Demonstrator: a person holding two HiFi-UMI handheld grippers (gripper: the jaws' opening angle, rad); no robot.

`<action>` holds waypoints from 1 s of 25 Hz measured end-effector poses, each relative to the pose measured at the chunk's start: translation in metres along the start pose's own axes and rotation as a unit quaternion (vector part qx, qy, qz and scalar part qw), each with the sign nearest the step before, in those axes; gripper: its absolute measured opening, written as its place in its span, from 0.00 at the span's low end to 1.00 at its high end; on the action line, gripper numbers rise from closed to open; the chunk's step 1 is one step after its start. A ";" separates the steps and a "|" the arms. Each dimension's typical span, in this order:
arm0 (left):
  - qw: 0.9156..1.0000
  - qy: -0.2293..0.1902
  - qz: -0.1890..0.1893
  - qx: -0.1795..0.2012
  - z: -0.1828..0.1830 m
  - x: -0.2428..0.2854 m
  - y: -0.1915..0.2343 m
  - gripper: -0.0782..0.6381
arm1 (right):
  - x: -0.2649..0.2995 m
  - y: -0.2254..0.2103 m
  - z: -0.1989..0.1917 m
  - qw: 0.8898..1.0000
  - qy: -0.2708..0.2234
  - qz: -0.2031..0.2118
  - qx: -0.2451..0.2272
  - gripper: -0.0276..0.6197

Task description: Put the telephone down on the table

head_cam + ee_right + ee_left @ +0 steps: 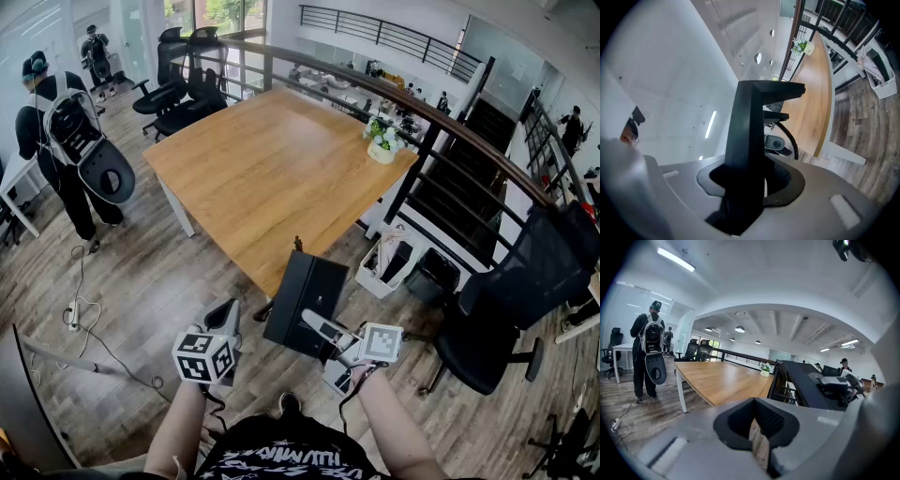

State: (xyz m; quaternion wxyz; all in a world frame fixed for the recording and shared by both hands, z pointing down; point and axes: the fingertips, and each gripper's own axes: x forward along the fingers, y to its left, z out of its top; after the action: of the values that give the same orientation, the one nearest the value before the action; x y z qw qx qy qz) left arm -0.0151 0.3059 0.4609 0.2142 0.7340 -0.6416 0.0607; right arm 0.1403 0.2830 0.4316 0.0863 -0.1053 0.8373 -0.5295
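The right gripper (317, 325), on an outstretched forearm, is clamped on the black desk telephone (302, 298), which is held tilted in the air at the near corner of the wooden table (253, 187). Beside it, the left gripper (227, 317) has its jaws together on nothing. A white pot (381, 153) of flowers stands at the table's right corner.

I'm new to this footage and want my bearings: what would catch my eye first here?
First, the black telephone, clamped in the right gripper and held in the air by the near corner of the big wooden table. The left gripper beside it holds nothing. A person with a backpack stands on the floor at the far left.
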 end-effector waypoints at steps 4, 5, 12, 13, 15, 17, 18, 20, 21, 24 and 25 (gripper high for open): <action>1.000 0.000 0.002 0.000 0.000 0.001 0.002 0.11 | 0.002 -0.002 0.000 1.000 0.001 0.002 0.002 0.30; 1.000 0.001 0.001 0.001 -0.001 0.001 0.001 0.11 | 0.002 -0.002 0.000 1.000 0.002 0.005 0.001 0.30; 1.000 0.014 -0.006 0.007 -0.011 0.010 -0.009 0.11 | 0.001 -0.012 -0.004 1.000 0.006 0.001 0.017 0.30; 1.000 0.017 -0.007 0.006 -0.013 0.011 -0.009 0.11 | 0.001 -0.014 -0.004 1.000 0.007 -0.002 0.017 0.30; 1.000 0.022 -0.006 0.004 -0.018 0.013 -0.010 0.11 | 0.001 -0.017 -0.003 1.000 0.011 -0.003 0.012 0.30; 1.000 0.023 -0.004 0.000 -0.020 0.015 -0.010 0.11 | 0.000 -0.020 -0.001 1.000 0.014 -0.008 0.009 0.30; 1.000 0.022 -0.002 -0.001 -0.018 0.016 -0.009 0.11 | -0.001 -0.021 0.001 1.000 0.016 -0.009 0.008 0.30; 1.000 0.018 0.003 -0.001 -0.013 0.017 -0.007 0.11 | 0.001 -0.018 0.007 1.000 0.018 -0.003 -0.001 0.30; 1.000 0.015 0.006 -0.001 -0.010 0.018 -0.005 0.11 | 0.002 -0.017 0.010 1.000 0.019 0.002 -0.007 0.30; 1.000 0.002 0.015 0.000 -0.002 0.021 -0.002 0.11 | 0.001 -0.021 0.018 1.000 0.025 0.003 -0.015 0.30; 1.000 -0.001 0.018 0.000 0.000 0.022 -0.003 0.11 | 0.000 -0.023 0.020 0.999 0.028 0.001 -0.016 0.30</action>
State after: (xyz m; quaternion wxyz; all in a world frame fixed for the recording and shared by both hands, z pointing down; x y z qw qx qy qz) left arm -0.0089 0.2858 0.4682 0.2125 0.7221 -0.6552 0.0641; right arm 0.1473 0.2557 0.4441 0.0623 -0.0908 0.8478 -0.5188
